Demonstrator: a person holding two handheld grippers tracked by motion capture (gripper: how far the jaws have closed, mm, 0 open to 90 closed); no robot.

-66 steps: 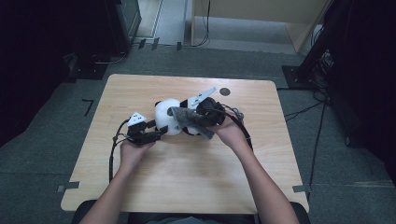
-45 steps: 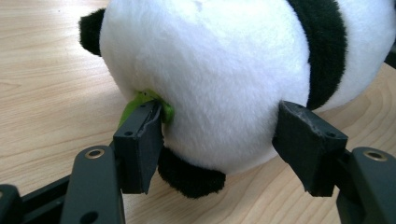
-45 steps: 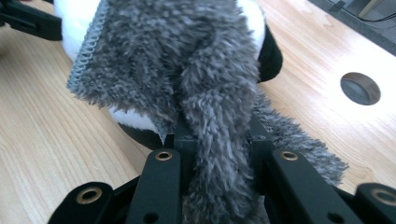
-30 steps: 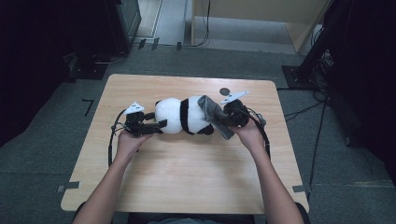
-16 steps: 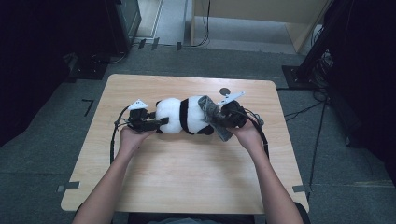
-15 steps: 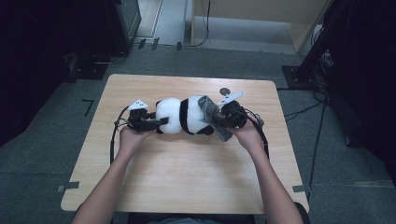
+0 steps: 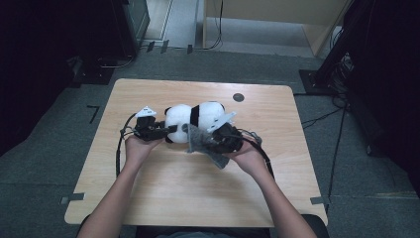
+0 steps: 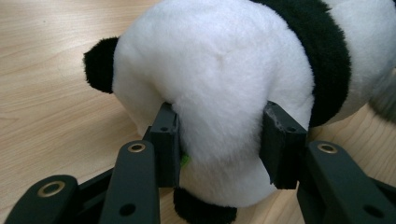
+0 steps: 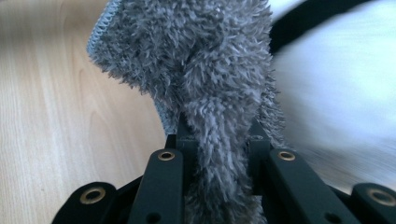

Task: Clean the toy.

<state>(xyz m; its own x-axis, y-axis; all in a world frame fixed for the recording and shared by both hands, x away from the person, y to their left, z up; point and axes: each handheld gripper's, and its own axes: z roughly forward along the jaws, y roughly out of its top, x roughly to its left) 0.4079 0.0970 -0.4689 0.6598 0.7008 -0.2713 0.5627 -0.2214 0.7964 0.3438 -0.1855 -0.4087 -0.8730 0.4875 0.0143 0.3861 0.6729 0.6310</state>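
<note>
Plush b/w panda (image 7: 194, 118), grey cloth (image 7: 198, 141)

— What am I working on?

— My table (image 7: 163, 198): a light wood top with rounded corners, standing on grey carpet (image 7: 49, 163).

— What lies on it?

— A toy panda (image 7: 193, 119), lying on its side near the middle, a little toward the far edge. In my left gripper view its white body and a black ear rest right on the wood.

— Anything else?

— A small dark round spot (image 7: 238, 97) near the far edge, well apart from the panda. I cannot tell what it is.
</note>
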